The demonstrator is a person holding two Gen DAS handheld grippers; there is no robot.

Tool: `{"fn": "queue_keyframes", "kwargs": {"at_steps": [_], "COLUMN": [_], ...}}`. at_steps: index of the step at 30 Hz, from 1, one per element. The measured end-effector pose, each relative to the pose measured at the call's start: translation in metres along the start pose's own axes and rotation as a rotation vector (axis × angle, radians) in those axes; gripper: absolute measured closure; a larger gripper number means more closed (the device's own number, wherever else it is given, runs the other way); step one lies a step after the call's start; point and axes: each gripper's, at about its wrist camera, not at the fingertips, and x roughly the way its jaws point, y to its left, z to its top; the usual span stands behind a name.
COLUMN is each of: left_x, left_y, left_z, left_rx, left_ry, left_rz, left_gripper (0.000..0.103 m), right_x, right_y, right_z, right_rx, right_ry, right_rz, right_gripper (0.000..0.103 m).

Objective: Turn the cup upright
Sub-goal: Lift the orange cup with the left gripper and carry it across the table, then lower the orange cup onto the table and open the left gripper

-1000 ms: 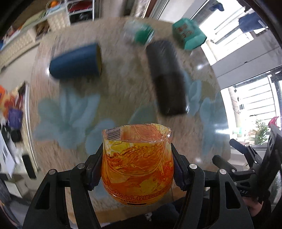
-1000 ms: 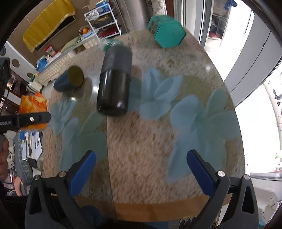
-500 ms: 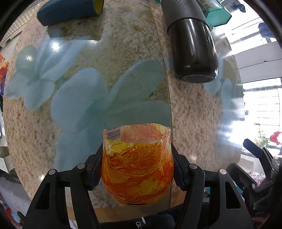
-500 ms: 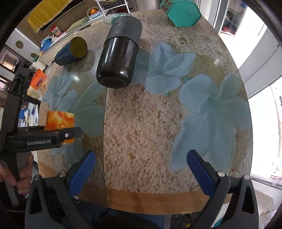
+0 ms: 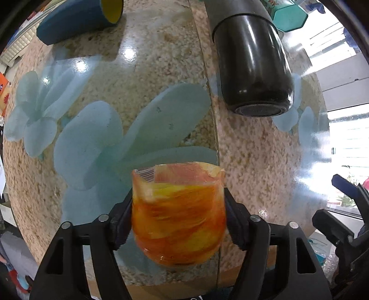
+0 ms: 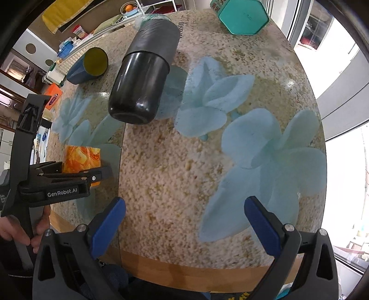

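My left gripper point(image 5: 178, 215) is shut on an orange and yellow cup point(image 5: 177, 214), open end facing away from the camera, low over the near left part of the round table point(image 5: 253, 161). The cup also shows in the right wrist view point(image 6: 81, 157), held by the left gripper point(image 6: 92, 170) just above or on the table; I cannot tell which. A black tumbler point(image 6: 143, 80) lies on its side mid-table. A blue cup with yellow inside point(image 6: 88, 65) lies on its side further back. My right gripper point(image 6: 184, 221) is open and empty over the near table edge.
A teal hexagonal box point(image 6: 242, 17) stands at the far edge of the table. The table has a wooden rim point(image 6: 196, 272) at the near side. Shelves and household clutter stand beyond the table on the left.
My left gripper has carried the orange cup forward and down over the table, closer to the surface. The right gripper has moved slightly nearer the table and stays open.
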Motion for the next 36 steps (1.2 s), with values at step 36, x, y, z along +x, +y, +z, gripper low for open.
{"fn": "queue_keyframes", "kwargs": {"at_steps": [36], "left_x": [-0.069], "left_y": [0.024], "left_z": [0.006], "left_rx": [0.006], "left_ry": [0.032], "left_rz": [0.035], "left_gripper": [0.0], "right_x": [-0.001], "right_y": [-0.022], "right_z": [0.009], "right_rx": [0.018], "right_ry": [-0.019], "right_rz": [0.111], "right_gripper": [0.0]}}
